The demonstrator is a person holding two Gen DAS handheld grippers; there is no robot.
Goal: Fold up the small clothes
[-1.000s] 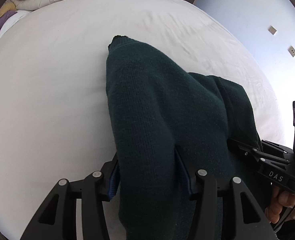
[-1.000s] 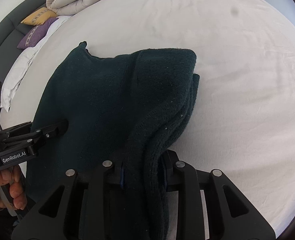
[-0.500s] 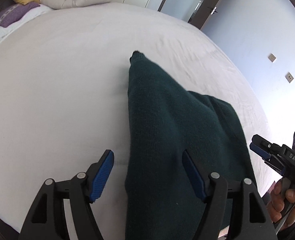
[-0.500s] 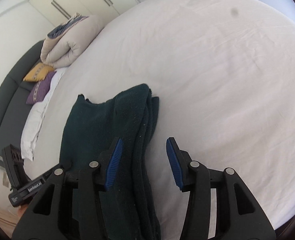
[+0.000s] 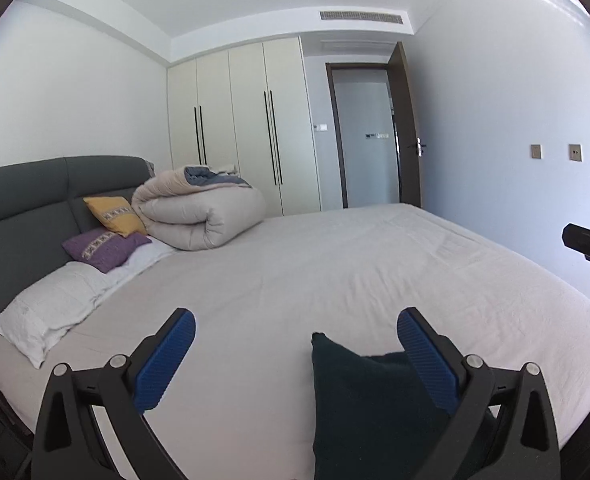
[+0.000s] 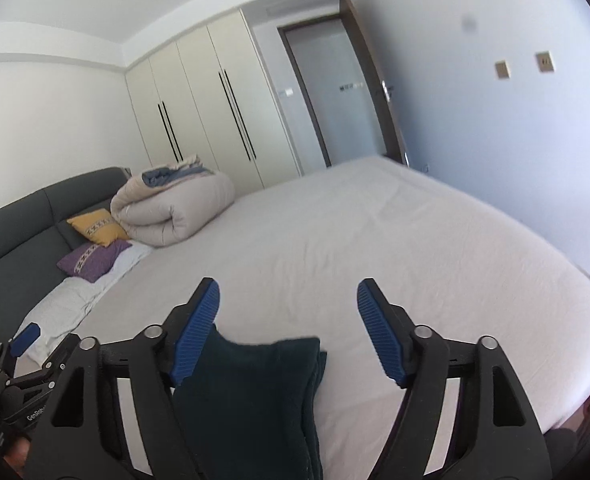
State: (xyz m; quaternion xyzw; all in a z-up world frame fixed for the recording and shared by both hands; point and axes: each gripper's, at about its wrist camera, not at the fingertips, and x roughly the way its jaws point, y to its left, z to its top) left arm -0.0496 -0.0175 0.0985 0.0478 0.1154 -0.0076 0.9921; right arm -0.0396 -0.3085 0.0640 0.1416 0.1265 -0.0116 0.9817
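Observation:
A folded dark green knit garment (image 5: pixel 359 408) lies on the white bed sheet (image 5: pixel 335 280) near the bed's front edge; it also shows in the right wrist view (image 6: pixel 255 392). My left gripper (image 5: pixel 295 344) is open and empty, raised above the garment, which sits below its right finger (image 5: pixel 427 360). My right gripper (image 6: pixel 287 320) is open and empty, raised, with the garment below its left finger (image 6: pixel 195 332). The tip of the right gripper shows at the left wrist view's right edge (image 5: pixel 587 242), and the left gripper at the right wrist view's lower left (image 6: pixel 19 368).
A rolled beige duvet (image 5: pixel 199 216), a yellow cushion (image 5: pixel 113 214), a purple cushion (image 5: pixel 103 248) and a white pillow (image 5: pixel 51 304) lie by the grey headboard (image 5: pixel 23 200). Wardrobes (image 5: pixel 235 128) and a door (image 5: pixel 367 140) stand behind.
Both grippers have let go of the garment, opened, and lifted and tilted up, so the views now show the room instead of the bed top. The garment stays folded on the sheet.

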